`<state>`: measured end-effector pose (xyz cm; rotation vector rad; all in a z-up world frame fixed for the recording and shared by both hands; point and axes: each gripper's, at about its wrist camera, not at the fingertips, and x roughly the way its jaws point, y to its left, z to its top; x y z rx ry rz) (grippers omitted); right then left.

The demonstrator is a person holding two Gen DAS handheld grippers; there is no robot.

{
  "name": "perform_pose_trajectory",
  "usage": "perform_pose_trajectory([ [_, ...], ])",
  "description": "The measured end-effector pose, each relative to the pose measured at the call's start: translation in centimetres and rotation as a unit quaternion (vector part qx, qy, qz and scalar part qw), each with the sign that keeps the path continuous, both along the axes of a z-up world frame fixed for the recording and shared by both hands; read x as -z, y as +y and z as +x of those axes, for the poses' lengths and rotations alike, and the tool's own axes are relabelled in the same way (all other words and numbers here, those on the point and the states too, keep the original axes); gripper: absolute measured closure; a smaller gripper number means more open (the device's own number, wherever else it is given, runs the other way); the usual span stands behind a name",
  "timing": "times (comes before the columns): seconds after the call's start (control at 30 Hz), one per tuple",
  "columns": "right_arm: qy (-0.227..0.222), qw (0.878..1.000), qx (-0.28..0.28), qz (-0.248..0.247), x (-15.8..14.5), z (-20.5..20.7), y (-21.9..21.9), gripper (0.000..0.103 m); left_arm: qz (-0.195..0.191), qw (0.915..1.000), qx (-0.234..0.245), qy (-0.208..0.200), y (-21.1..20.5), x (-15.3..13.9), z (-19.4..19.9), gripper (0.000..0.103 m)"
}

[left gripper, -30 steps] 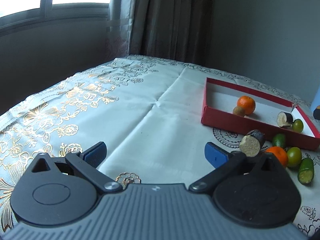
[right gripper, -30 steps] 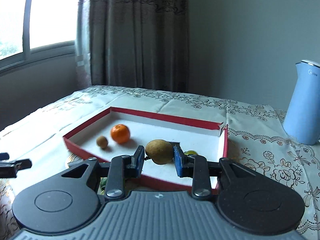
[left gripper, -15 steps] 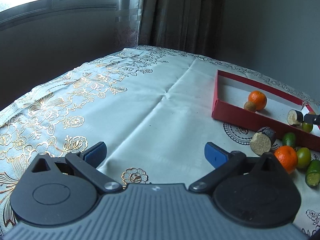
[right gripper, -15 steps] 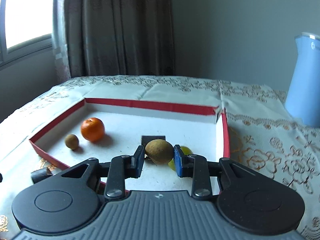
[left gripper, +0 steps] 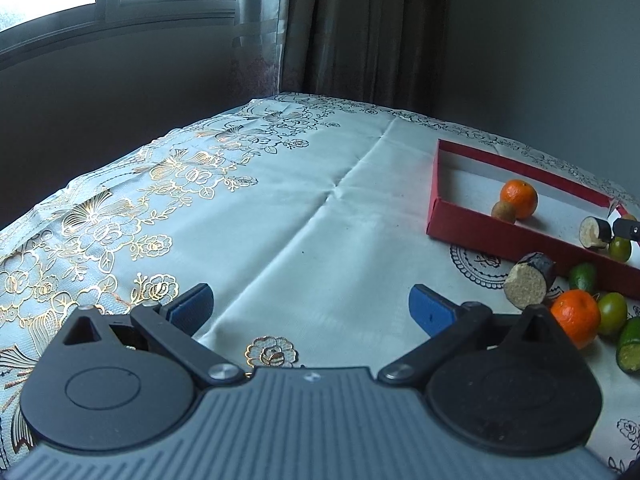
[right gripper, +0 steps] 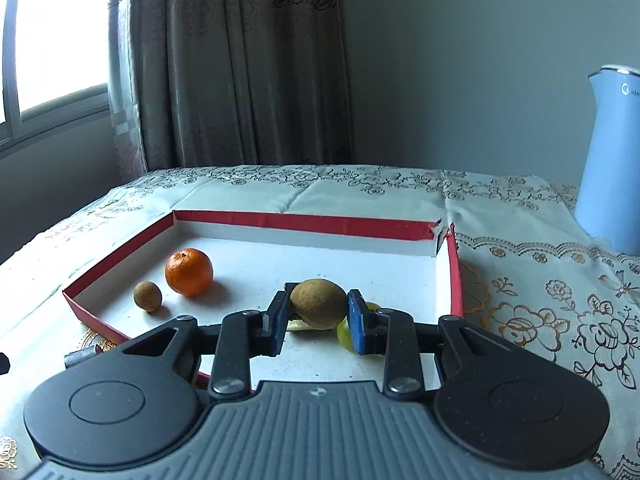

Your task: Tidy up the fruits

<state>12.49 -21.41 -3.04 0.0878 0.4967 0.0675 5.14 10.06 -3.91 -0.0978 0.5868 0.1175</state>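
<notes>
My right gripper (right gripper: 318, 320) is shut on a brown kiwi (right gripper: 318, 303) and holds it low over the red tray (right gripper: 304, 222). In the tray lie an orange (right gripper: 189, 271), a small brown fruit (right gripper: 147, 296), a green fruit (right gripper: 343, 330) and a dark piece partly hidden behind the kiwi. My left gripper (left gripper: 308, 312) is open and empty above the tablecloth, left of the tray (left gripper: 480, 232). Outside the tray lie a cut dark piece (left gripper: 528, 286), an orange (left gripper: 575, 318) and several green fruits (left gripper: 612, 312).
A light blue kettle (right gripper: 612, 160) stands at the back right. The table carries a floral cloth (left gripper: 200, 208); its far edge meets a curtain and a window wall. The tray's far right corner is torn.
My right gripper has moved forward over the tray with the kiwi and lowered it near the floor. My left gripper has shifted slightly, still open.
</notes>
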Motion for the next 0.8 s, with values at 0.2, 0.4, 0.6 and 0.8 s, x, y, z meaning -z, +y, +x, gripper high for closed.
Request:
perform_pose_trajectory([
  [0.2,0.001,1.000,0.002,0.005,0.2,0.0,-0.1,0.072,0.003,1.0000,-0.001,0.000,0.0,0.0,0.0,0.000],
  [0.4,-0.002,1.000,0.007,0.000,0.3,-0.1,-0.2,0.071,0.004,1.0000,-0.002,0.000,0.0,-0.1,0.0,0.000],
  [0.6,-0.006,1.000,0.010,0.011,0.1,-0.3,-0.6,0.071,0.004,1.0000,-0.003,-0.002,0.0,-0.2,-0.1,0.000],
  [0.8,-0.023,0.998,0.020,0.051,-1.5,-2.0,-2.2,0.060,0.005,1.0000,-0.002,-0.006,0.0,-0.2,-0.3,0.000],
])
